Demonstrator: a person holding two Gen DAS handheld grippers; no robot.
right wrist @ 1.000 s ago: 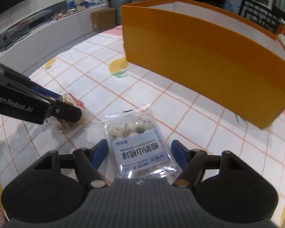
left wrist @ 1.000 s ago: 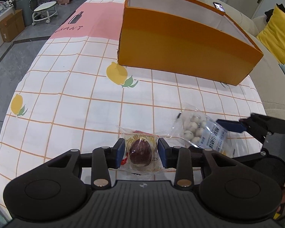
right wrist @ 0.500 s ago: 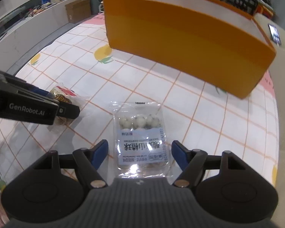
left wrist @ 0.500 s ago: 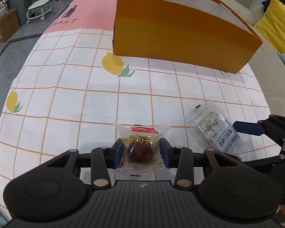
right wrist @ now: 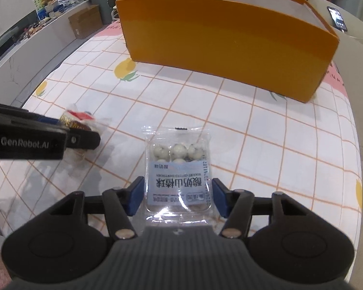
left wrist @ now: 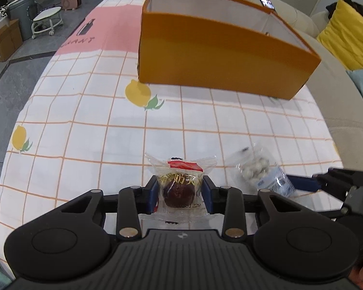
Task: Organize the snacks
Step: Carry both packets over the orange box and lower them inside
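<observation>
Left wrist view: the orange box [left wrist: 220,55] was seen at the far end of the tablecloth [left wrist: 84,120], apparently w/ nothing in it yet, so both snacks were still to be boxed. The left gripper [left wrist: 180,193], angled steeply down, was closing, pads against the wrapped brown snack [left wrist: 179,188]. The right gripper [right wrist: 177,197], tilted likewise, was closing around the bag of white balls [right wrist: 177,169], pads not yet touching.

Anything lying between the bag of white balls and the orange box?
Nothing: the right wrist view shows only bare checked tablecloth between the bag of white balls and the orange box.
</observation>
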